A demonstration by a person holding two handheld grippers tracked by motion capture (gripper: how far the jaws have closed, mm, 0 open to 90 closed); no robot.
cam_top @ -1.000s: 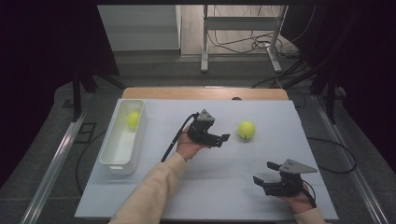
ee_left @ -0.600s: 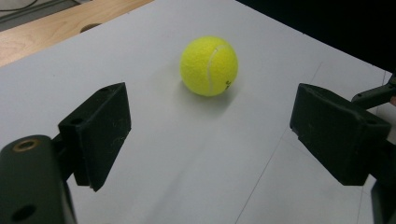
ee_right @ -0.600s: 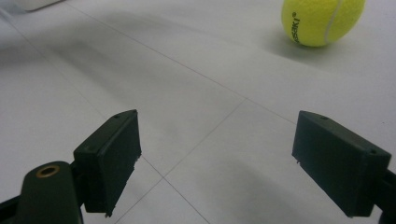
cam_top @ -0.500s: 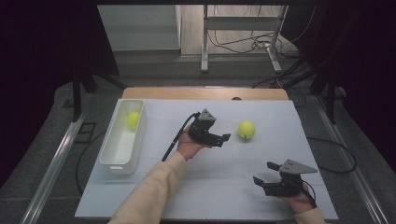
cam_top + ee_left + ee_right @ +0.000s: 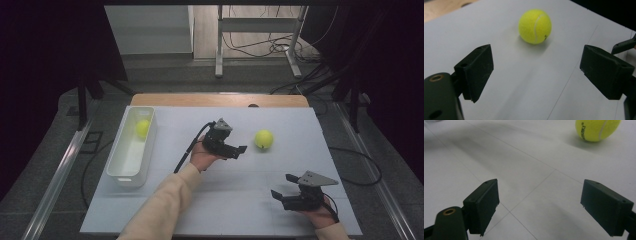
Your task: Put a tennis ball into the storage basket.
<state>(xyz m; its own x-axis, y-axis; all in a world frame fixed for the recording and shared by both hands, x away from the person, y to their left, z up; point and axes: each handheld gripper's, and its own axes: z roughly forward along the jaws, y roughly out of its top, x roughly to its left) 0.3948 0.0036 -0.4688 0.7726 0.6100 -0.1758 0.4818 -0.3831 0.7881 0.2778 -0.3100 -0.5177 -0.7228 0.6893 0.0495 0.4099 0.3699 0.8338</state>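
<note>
Bare table [image 5: 235, 190] between left hand-held gripper [image 5: 239, 150] and ball [image 5: 263, 139]

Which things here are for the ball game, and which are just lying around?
For the job:
- ball on the table, ahead of the open left claw
- white bin, another ball inside

Just about:
- cables on the floor
- metal stand behind the table

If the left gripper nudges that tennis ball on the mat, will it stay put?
Probably not. The tennis ball is round and rests free on the flat white mat, so a nudge likely rolls it. Its fuzzy felt should grip well between the left gripper's open jaws.
</note>
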